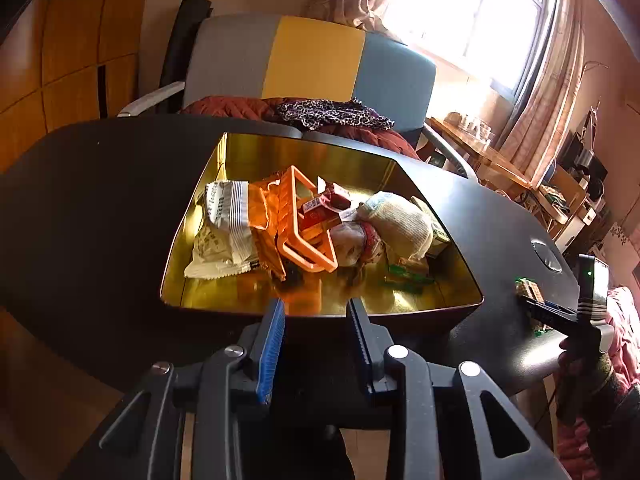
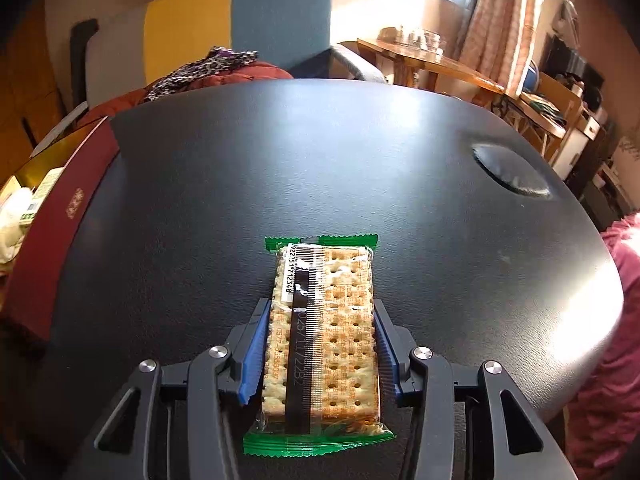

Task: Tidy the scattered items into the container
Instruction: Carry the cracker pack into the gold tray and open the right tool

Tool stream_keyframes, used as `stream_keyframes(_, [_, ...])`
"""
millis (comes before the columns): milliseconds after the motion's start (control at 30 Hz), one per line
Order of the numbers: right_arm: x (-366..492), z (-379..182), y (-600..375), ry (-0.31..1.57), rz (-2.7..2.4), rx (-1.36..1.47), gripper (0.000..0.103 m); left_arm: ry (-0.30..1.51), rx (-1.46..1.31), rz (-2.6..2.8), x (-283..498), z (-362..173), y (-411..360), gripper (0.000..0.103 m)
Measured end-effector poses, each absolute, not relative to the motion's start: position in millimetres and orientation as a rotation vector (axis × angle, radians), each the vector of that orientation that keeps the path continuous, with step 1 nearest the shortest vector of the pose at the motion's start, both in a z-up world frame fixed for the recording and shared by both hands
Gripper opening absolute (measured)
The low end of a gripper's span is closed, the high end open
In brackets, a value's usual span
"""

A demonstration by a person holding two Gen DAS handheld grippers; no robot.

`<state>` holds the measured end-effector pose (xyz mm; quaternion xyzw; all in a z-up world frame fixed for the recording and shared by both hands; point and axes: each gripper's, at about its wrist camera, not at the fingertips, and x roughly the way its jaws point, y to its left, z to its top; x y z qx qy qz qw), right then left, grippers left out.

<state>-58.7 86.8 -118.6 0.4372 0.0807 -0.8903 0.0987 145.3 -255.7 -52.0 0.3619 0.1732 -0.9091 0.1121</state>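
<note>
A cracker packet (image 2: 320, 332) with green ends lies lengthwise on the black table (image 2: 280, 160). My right gripper (image 2: 321, 306) is shut on it, a blue pad pressing each long side. The left wrist view shows the same right gripper (image 1: 534, 306) at the far right, with the packet (image 1: 528, 290) sticking out. The container (image 1: 304, 152), gold inside and dark red outside (image 2: 60, 216), holds a white wrapper (image 1: 224, 232), an orange plastic rack (image 1: 296, 220), a red box (image 1: 320, 208), a knitted glove (image 1: 400, 220) and a green packet (image 1: 408, 276). My left gripper (image 1: 316, 306) is open and holds nothing, at the container's near rim.
A chair (image 1: 312, 60) with a grey, yellow and blue back stands behind the table, with red clothing (image 1: 240, 106) heaped on it. A round cable cap (image 2: 512, 172) sits in the tabletop at right. A wooden side table (image 2: 440, 64) and pink fabric (image 2: 624, 280) lie beyond the right edge.
</note>
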Motion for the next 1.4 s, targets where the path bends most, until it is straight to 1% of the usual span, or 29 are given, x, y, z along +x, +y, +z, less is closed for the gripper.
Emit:
stream_keyframes(267, [-50,-114,37,0.277,-2.517,1.238,0.048,0.527,1.047,-2.654,154,-51,-257,0.032])
stream_keyframes(467, [-42,-99,4,0.290,-2.472,1.174,0.048,0.539,1.058,-2.647,159,-55,-257,0.032])
stream_keyframes(767, [-31,-58,-34,0.218,-2.398,1.062,0.048,0.560,1.075,-2.635,163,-62,-258,0.032])
stream_keyframes(967, [-25,-35,-84,0.184,-2.282,1.009,0.048,0.568,1.074,-2.639,166,-64,-259,0.032])
stream_keyframes(1167, [-19,-35,-134,0.206,-2.199,1.001,0.048,0.579,1.073,-2.629,169,-66,-262,0.032])
stream_keyframes(1400, [-25,-45,-167,0.237,-2.159,1.036,0.048,0.589,1.073,-2.620,172,-68,-264,0.032])
